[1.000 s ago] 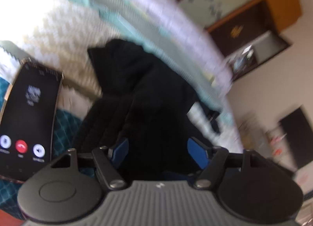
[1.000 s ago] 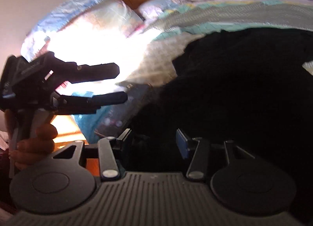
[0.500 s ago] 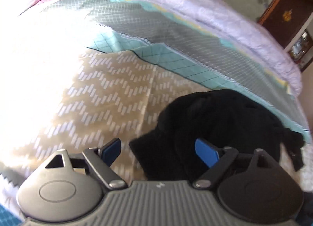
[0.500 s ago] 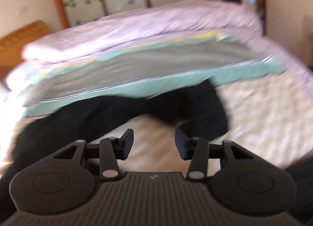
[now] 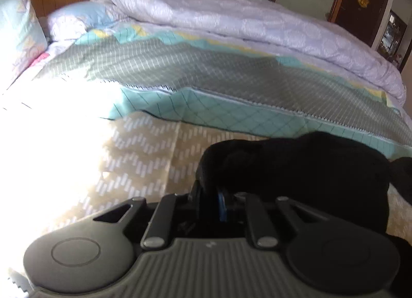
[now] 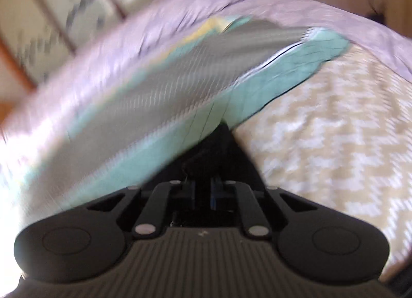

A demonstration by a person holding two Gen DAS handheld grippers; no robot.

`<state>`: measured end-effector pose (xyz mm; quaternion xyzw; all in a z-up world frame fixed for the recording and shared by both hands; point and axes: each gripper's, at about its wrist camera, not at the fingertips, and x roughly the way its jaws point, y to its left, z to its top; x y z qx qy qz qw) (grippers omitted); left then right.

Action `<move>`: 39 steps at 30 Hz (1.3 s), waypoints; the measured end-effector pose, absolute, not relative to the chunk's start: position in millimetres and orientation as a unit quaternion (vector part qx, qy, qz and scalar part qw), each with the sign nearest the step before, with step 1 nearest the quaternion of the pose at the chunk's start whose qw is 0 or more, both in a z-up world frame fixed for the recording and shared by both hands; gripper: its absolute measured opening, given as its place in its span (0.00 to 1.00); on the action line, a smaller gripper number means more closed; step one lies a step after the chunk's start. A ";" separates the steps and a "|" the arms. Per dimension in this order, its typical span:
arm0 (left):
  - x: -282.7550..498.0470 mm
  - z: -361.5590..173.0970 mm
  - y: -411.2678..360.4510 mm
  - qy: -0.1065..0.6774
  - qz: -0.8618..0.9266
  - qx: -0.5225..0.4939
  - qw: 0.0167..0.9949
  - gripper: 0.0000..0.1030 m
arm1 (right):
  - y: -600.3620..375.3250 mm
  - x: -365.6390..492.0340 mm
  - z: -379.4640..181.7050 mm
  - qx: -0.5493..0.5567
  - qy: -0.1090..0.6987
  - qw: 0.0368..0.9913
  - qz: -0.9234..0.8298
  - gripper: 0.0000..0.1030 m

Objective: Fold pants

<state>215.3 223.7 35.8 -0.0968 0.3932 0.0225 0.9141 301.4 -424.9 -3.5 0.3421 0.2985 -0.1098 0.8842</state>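
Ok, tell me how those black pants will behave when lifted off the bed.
Probably floppy: the pants lie in a slumped heap. Likely to drape from the left gripper and right gripper, both pinching cloth. Seemingly thick, so fairly grippy.

I'm pinching black fabric (image 5: 296, 166) with my left gripper (image 5: 209, 201), jaws drawn together on its near edge, gripper pitching downward. My right gripper (image 6: 202, 191) is closing, with more of the same black cloth bunching between the pads (image 6: 213, 195) and rising just ahead of the tips. View blurred, wrist tilting.
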 end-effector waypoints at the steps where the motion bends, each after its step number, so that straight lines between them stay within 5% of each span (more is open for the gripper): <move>1: 207.1 48.5 230.7 0.380 0.023 -0.106 0.919 0.11 | -446.7 282.1 11.3 0.371 0.279 0.877 -0.122 0.12; 8: 141.7 93.6 263.0 0.327 0.008 -0.162 0.931 0.11 | -534.3 169.9 70.9 0.433 0.196 0.856 -0.206 0.13; 13: 120.6 77.8 243.8 0.348 0.020 -0.097 0.932 0.11 | -546.5 141.7 11.8 0.340 0.283 0.838 -0.318 0.44; 18: 106.5 85.9 248.0 0.349 0.010 -0.109 0.931 0.11 | -547.5 72.5 -26.4 0.434 0.255 0.820 -0.273 0.44; 24: 104.4 88.3 247.6 0.350 0.008 -0.117 0.929 0.11 | -490.3 21.3 -20.8 0.368 0.283 0.851 -0.245 0.44; 36: 104.1 86.2 255.7 0.357 0.008 -0.145 0.923 0.11 | -509.6 43.8 -61.1 0.346 0.319 0.851 -0.235 0.44; 38: 103.0 85.9 254.0 0.357 0.010 -0.142 0.923 0.11 | -502.6 39.7 -59.5 0.349 0.319 0.856 -0.209 0.37; 39: 103.6 85.5 253.9 0.358 0.011 -0.141 0.923 0.11 | -496.8 37.1 -58.4 0.354 0.323 0.856 -0.194 0.18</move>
